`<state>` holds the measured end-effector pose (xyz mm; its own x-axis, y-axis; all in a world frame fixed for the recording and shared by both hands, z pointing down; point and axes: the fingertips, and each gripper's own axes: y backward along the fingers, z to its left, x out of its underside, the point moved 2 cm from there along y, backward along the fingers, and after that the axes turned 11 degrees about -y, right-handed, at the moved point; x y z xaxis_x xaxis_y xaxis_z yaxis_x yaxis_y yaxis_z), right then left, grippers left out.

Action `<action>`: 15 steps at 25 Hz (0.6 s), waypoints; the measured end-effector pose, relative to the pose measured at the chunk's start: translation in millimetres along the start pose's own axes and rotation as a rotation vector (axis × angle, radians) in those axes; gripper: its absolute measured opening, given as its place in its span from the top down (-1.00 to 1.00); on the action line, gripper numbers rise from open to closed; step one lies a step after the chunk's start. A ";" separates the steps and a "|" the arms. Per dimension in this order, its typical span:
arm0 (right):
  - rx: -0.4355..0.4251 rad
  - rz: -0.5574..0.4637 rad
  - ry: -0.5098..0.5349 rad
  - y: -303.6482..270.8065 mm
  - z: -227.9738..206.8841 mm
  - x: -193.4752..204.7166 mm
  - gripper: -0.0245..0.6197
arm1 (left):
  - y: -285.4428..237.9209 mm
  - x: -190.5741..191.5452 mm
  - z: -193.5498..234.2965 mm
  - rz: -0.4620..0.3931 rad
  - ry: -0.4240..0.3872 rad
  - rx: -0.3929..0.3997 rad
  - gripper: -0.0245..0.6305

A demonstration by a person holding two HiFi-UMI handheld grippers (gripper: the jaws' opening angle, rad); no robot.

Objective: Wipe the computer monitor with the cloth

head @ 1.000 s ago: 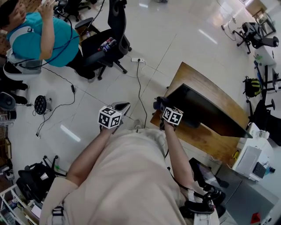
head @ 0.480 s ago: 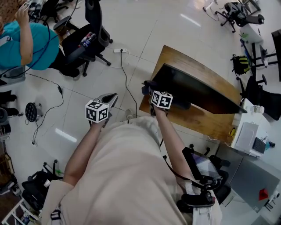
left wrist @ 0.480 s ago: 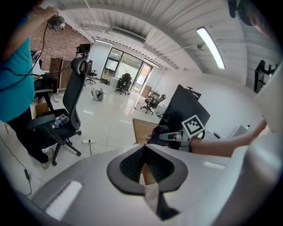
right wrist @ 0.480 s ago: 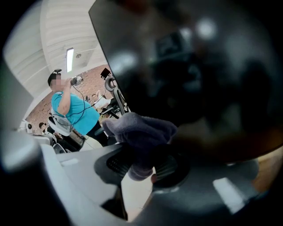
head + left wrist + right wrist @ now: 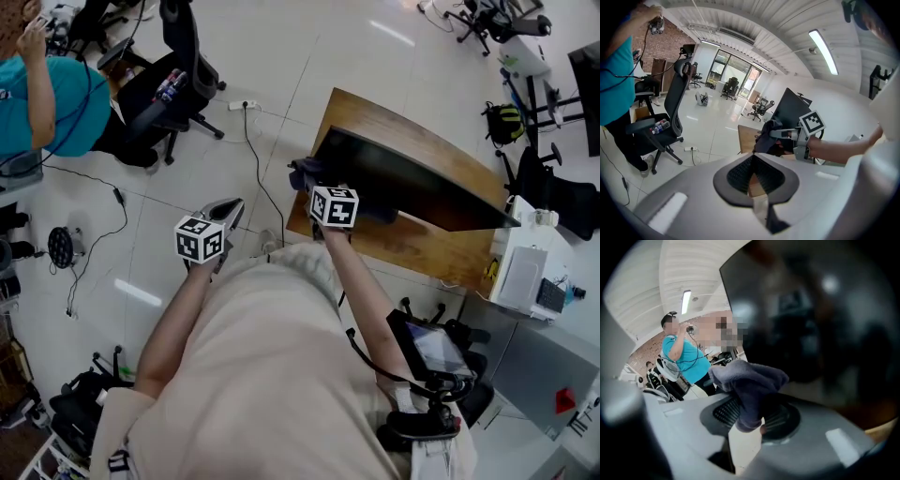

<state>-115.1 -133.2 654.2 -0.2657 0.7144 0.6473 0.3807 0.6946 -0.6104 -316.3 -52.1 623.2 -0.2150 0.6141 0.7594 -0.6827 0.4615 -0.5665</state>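
Nearer the flat black computer monitor (image 5: 412, 183) now, the right gripper (image 5: 314, 184) has its jaws clamped on the dark grey-blue cloth (image 5: 747, 385). The left gripper (image 5: 229, 212) apparently has its jaws closed on nothing. Hard pressure could tip the monitor.

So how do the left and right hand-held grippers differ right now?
The right hand-held gripper is clamped on the cloth; the left hand-held gripper is closed on nothing. The right one is at the end of the monitor, above the desk; the left one hangs over the floor. Both carry a marker cube.
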 end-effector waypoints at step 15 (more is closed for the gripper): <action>-0.095 -0.117 0.164 43.9 37.9 -57.7 0.56 | -28.6 -25.1 -18.6 -0.046 0.045 0.005 0.93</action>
<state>-116.7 -140.7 572.8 -0.1684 0.6004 0.7818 0.4394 0.7557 -0.4857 -278.4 -68.9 614.5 -0.1517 0.6208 0.7692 -0.6944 0.4869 -0.5299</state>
